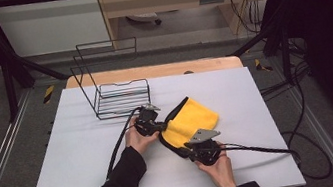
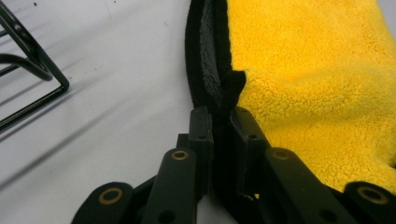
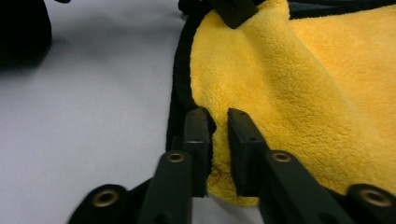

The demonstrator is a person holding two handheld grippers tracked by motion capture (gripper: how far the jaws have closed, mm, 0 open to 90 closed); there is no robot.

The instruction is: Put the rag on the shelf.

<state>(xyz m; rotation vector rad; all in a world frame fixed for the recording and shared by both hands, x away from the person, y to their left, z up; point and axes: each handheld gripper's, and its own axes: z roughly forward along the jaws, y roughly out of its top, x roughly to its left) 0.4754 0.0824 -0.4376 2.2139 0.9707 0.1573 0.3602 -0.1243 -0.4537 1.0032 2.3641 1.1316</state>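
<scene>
Fluffy yellow cloth with black trim [image 1: 194, 119] lies folded mid-surface on the white surface [image 1: 88, 156], right of the black wire rack [image 1: 116, 94]. Left hand-held gripper [image 1: 162, 124] clenched on the cloth's black edge; right hand-held gripper [image 1: 188, 145] clenched on its near yellow corner [image 3: 219, 154].

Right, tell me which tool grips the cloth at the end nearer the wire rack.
The left tool: it pinches the yellow cloth's black-trimmed edge close to the wire rack. The right tool clamps the cloth's near corner, farther from the rack.
</scene>
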